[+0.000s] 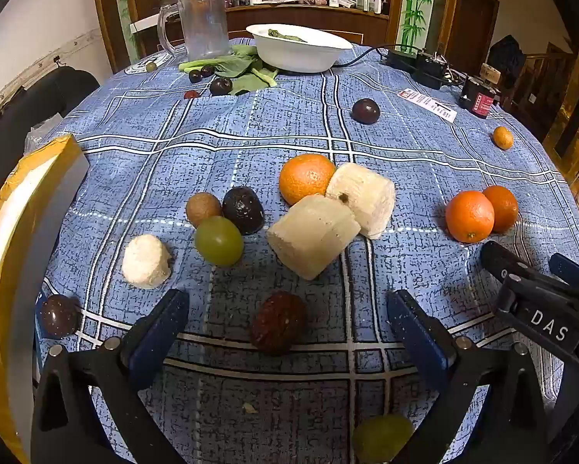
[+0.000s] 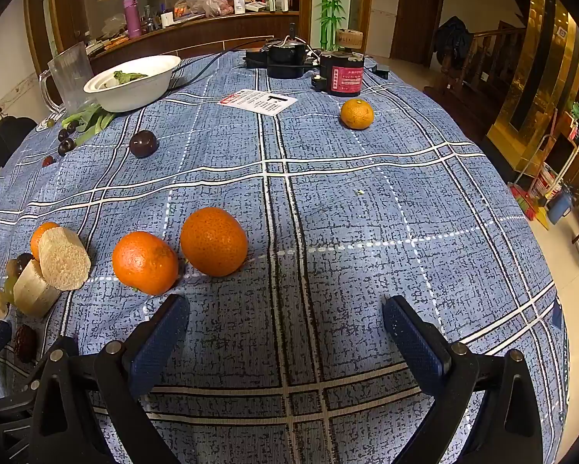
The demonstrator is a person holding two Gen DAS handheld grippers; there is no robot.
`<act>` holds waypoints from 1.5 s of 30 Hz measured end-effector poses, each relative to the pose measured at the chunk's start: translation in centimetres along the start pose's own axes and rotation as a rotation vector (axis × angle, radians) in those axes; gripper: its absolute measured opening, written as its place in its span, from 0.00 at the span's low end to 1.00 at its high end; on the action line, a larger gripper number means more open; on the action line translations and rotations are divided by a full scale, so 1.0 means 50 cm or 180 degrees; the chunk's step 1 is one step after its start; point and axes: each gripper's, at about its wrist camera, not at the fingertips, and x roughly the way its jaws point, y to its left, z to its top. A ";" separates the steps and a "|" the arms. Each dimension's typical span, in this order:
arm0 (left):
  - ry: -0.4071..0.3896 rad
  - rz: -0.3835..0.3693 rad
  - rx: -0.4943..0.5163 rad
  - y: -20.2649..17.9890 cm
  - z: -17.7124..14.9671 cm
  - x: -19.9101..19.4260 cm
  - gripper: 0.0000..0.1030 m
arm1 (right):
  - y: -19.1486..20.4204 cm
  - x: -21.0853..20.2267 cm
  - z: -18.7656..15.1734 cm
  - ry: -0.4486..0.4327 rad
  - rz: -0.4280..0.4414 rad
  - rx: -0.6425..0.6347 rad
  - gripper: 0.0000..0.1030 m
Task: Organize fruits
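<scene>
My left gripper (image 1: 287, 309) is open and empty, low over the blue plaid cloth, with a dark red wrinkled fruit (image 1: 277, 323) between its fingers, untouched. Ahead lie two pale cut cylinders (image 1: 312, 236), an orange (image 1: 306, 178), a green grape (image 1: 218, 240), a dark avocado-like fruit (image 1: 243, 210), a brown kiwi-like fruit (image 1: 203, 208) and a white chunk (image 1: 146, 261). My right gripper (image 2: 285, 328) is open and empty. Two oranges (image 2: 145, 262) (image 2: 213, 241) lie just ahead-left of it; a small orange (image 2: 357, 114) lies far ahead.
A white bowl (image 1: 301, 48) with greens, a clear jug (image 1: 204, 25) and several dark plums (image 1: 365, 111) stand at the back. A yellow-rimmed container (image 1: 14, 232) is at my left. Black devices (image 2: 341, 73) and a paper card (image 2: 258, 102) sit far right. The right gripper body (image 1: 540, 301) shows beside the left one.
</scene>
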 end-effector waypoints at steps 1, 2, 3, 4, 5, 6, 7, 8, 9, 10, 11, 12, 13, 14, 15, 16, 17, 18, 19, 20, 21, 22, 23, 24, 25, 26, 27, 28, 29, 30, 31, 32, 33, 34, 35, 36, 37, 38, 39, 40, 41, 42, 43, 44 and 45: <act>0.0000 0.0000 0.0001 0.000 0.000 0.000 1.00 | 0.000 0.000 0.000 0.0004 -0.0004 -0.0003 0.99; 0.0000 0.0001 0.0001 0.000 0.000 0.000 1.00 | 0.000 0.000 0.000 0.0006 -0.0001 0.0000 0.99; 0.0000 0.0001 0.0001 0.000 0.000 0.000 1.00 | 0.000 0.000 0.000 0.0006 -0.0001 0.0000 0.99; 0.0000 0.0001 0.0002 -0.001 0.000 0.000 1.00 | 0.000 0.000 0.000 0.0005 -0.0003 -0.0002 0.99; 0.0002 -0.0006 -0.0005 0.000 0.000 0.000 1.00 | 0.000 0.000 0.000 0.0005 -0.0003 -0.0002 0.99; 0.0002 -0.0006 -0.0005 0.000 0.000 0.000 1.00 | 0.000 0.000 0.000 0.0005 -0.0003 -0.0002 0.99; 0.0002 -0.0006 -0.0005 0.000 0.000 0.000 1.00 | 0.000 0.000 0.000 0.0005 -0.0003 -0.0002 0.99; 0.0002 -0.0006 -0.0005 0.000 0.000 0.000 1.00 | 0.000 0.000 0.000 0.0005 -0.0003 -0.0002 0.99; 0.0002 -0.0008 -0.0006 0.000 0.000 0.000 1.00 | 0.000 0.000 0.000 0.0005 -0.0002 -0.0001 0.99; 0.0002 -0.0007 -0.0006 0.000 0.000 0.000 1.00 | 0.000 0.000 0.000 0.0005 -0.0002 -0.0001 0.99; 0.0002 -0.0006 -0.0005 0.000 0.000 0.000 1.00 | 0.000 0.000 0.000 0.0005 -0.0002 -0.0001 0.99; 0.0002 -0.0005 -0.0004 0.000 0.000 0.000 1.00 | -0.001 0.000 0.000 0.0005 -0.0002 -0.0002 0.99; 0.0002 -0.0007 -0.0006 0.000 0.000 0.000 1.00 | -0.001 0.000 0.000 0.0005 -0.0003 -0.0002 0.99; 0.0002 -0.0009 -0.0007 0.000 0.000 0.000 1.00 | 0.000 0.000 0.000 0.0006 -0.0003 -0.0002 0.99; 0.0002 -0.0008 -0.0007 0.000 0.000 0.000 1.00 | 0.000 0.000 0.000 0.0006 -0.0002 -0.0002 0.99; 0.0003 -0.0008 -0.0008 0.000 0.000 0.000 1.00 | 0.000 0.000 0.000 0.0006 -0.0003 -0.0002 0.99; 0.0004 -0.0005 -0.0007 0.000 0.000 0.000 1.00 | 0.000 0.000 0.000 0.0006 -0.0003 -0.0002 0.99; 0.0008 -0.0003 -0.0006 0.000 0.000 0.000 1.00 | 0.000 0.000 0.000 0.0006 -0.0003 -0.0002 0.99; 0.0011 -0.0003 0.0004 -0.001 0.001 0.000 1.00 | -0.001 0.000 0.000 0.0006 -0.0002 -0.0002 0.99; 0.0016 -0.0009 0.0015 -0.001 0.001 0.000 1.00 | 0.000 0.000 0.000 0.0006 -0.0003 -0.0002 0.99; 0.0023 -0.0014 0.0026 -0.001 0.001 0.000 1.00 | 0.000 0.000 0.000 0.0006 -0.0003 -0.0002 0.99; 0.0031 -0.0014 0.0036 -0.001 0.000 0.000 1.00 | 0.000 0.000 0.000 0.0006 -0.0003 -0.0002 0.99; 0.0037 -0.0018 0.0045 -0.001 -0.001 0.001 1.00 | -0.001 0.000 0.000 0.0006 -0.0003 -0.0002 0.99; 0.0043 -0.0028 0.0054 0.002 0.001 0.002 1.00 | -0.001 0.000 0.000 0.0006 -0.0003 -0.0002 0.99; 0.0048 -0.0043 0.0069 0.002 0.000 0.000 1.00 | 0.000 0.000 0.000 0.0006 -0.0003 -0.0002 0.99; 0.0056 -0.0077 0.0092 0.004 -0.002 -0.002 1.00 | 0.000 0.000 0.000 0.0006 -0.0003 -0.0002 0.99; 0.0074 -0.0121 0.0143 0.007 -0.005 -0.005 1.00 | -0.001 0.000 0.000 0.0006 -0.0002 -0.0002 0.99; 0.0104 -0.0159 0.0198 0.008 -0.005 -0.006 1.00 | 0.000 0.000 0.000 0.0007 -0.0001 -0.0003 0.99; 0.0134 -0.0187 0.0235 0.010 -0.006 -0.011 0.99 | 0.000 0.001 0.001 0.0008 0.0004 -0.0008 0.99; 0.0128 -0.0227 0.0227 0.017 -0.010 -0.020 0.99 | -0.001 0.001 0.001 0.0012 0.0020 -0.0006 0.99; 0.0088 -0.0279 0.0199 0.026 -0.015 -0.035 0.99 | -0.001 0.002 0.002 0.0031 0.0042 -0.0009 0.99; 0.0028 -0.0318 0.0167 0.037 -0.017 -0.050 1.00 | -0.002 0.003 0.003 0.0063 0.0068 -0.0031 0.99; -0.0038 -0.0349 0.0126 0.048 -0.021 -0.067 1.00 | -0.003 0.001 0.002 0.0104 0.0092 -0.0074 0.99; -0.0088 -0.0357 0.0062 0.060 -0.025 -0.083 1.00 | -0.006 -0.001 0.004 0.0135 0.0106 -0.0098 0.99; -0.0090 -0.0368 -0.0012 0.073 -0.029 -0.095 1.00 | -0.006 0.000 0.005 0.0177 0.0116 -0.0127 0.99; -0.0055 -0.0394 -0.0085 0.085 -0.033 -0.104 1.00 | -0.005 0.003 0.006 0.0202 0.0125 -0.0155 0.99; -0.0003 -0.0431 -0.0128 0.095 -0.037 -0.113 1.00 | -0.007 0.003 0.008 0.0228 0.0138 -0.0174 0.99; 0.0021 -0.0453 -0.0127 0.101 -0.040 -0.124 1.00 | -0.006 0.004 0.010 0.0247 0.0145 -0.0179 0.99; 0.0002 -0.0451 -0.0117 0.106 -0.043 -0.135 1.00 | -0.006 0.004 0.012 0.0248 0.0141 -0.0182 0.99; -0.0059 -0.0426 -0.0111 0.112 -0.047 -0.151 1.00 | -0.003 0.009 0.013 0.0249 0.0136 -0.0185 0.99; -0.0135 -0.0398 -0.0099 0.117 -0.053 -0.168 1.00 | -0.003 0.006 0.011 0.0260 0.0127 -0.0165 0.99; -0.0178 -0.0394 -0.0081 0.120 -0.058 -0.179 1.00 | -0.005 -0.001 0.010 0.0252 0.0114 -0.0126 0.98; -0.0213 -0.0408 -0.0056 0.124 -0.062 -0.192 1.00 | -0.007 -0.017 0.008 0.0189 0.0128 -0.0064 0.97; -0.0233 -0.0438 -0.0020 0.126 -0.066 -0.204 1.00 | -0.006 -0.038 0.005 0.0095 0.0162 -0.0019 0.97; -0.0243 -0.0483 0.0020 0.127 -0.068 -0.213 1.00 | -0.002 -0.057 0.001 0.0019 0.0181 -0.0010 0.97</act>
